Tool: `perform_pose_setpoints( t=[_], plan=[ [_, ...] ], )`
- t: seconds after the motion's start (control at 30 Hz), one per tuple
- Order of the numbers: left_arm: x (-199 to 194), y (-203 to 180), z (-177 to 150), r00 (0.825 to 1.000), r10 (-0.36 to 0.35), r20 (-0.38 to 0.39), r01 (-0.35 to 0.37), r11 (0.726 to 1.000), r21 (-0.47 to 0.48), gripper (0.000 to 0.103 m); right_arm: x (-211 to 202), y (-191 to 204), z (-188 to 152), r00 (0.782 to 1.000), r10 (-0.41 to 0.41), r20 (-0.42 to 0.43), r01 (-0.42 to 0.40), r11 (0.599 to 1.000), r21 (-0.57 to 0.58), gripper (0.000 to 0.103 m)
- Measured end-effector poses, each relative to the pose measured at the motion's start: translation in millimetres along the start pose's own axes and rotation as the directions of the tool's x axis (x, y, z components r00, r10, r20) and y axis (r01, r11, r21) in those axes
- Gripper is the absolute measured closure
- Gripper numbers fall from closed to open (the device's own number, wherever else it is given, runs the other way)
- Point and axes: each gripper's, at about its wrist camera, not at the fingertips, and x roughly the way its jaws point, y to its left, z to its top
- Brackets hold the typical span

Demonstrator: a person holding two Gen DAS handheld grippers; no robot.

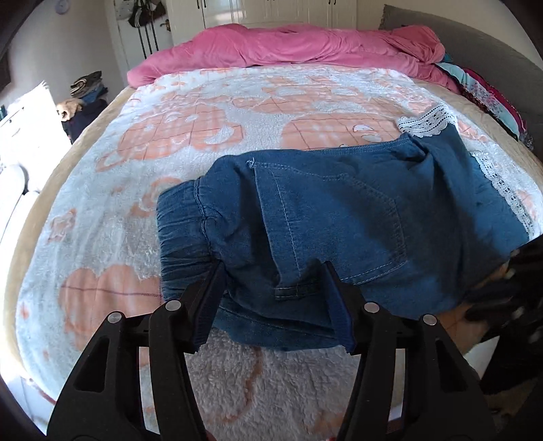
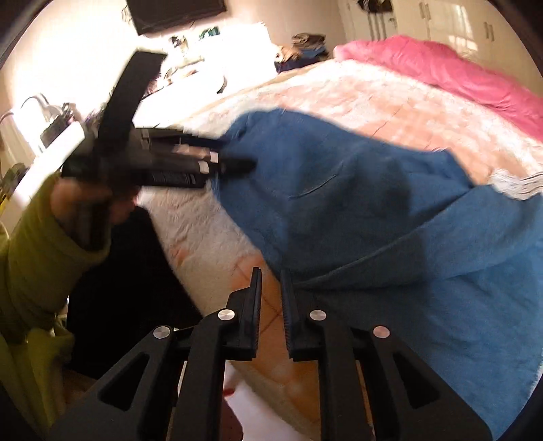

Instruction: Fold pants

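Blue denim pants [image 1: 332, 217] with white lace hems [image 1: 427, 123] lie folded on the bed's near edge; they also show in the right wrist view [image 2: 373, 220]. My left gripper [image 1: 275, 271] is open, its fingers wide apart at the pants' near edge by the elastic waistband [image 1: 180, 230], gripping nothing. It shows from the side in the right wrist view [image 2: 237, 163], touching the pants' left end. My right gripper [image 2: 271, 274] has its jaws nearly closed with a narrow gap, empty, just before the pants' near fold; in the left wrist view it is a dark blur [image 1: 516, 288].
A white and peach fleece blanket [image 1: 203, 129] covers the bed. A pink duvet [image 1: 305, 44] is bunched at the far side, with colourful clothes [image 1: 485, 91] at the far right. A white dresser [image 2: 51, 142] and a wall TV [image 2: 176, 10] stand left.
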Motion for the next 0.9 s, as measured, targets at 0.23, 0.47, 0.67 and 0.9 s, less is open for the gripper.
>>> perform_pose_setpoints(
  t=[0.23, 0.47, 0.67, 0.9],
  plan=[
    [4, 2, 1, 1.000, 0.005, 0.000, -0.005, 1.000, 0.000, 0.054, 11, -7, 28, 0.992, -0.118, 0.036, 0.117, 0.993, 0.017, 0.072],
    [6, 2, 0, 1.000, -0.002, 0.020, 0.002, 1.000, -0.006, 0.052, 43, -26, 13, 0.989, -0.132, -0.062, 0.138, 0.984, 0.113, 0.069],
    [-10, 7, 1, 0.995, -0.022, 0.101, 0.026, 0.999, -0.040, 0.050, -6, -36, 12, 0.993, -0.105, 0.047, 0.095, 0.980, 0.176, 0.057],
    [-55, -6, 5, 0.981, -0.041, 0.188, 0.052, 0.997, -0.058, 0.043, -56, -83, -7, 0.972, -0.208, 0.108, 0.162, 0.928, 0.335, 0.050]
  ],
)
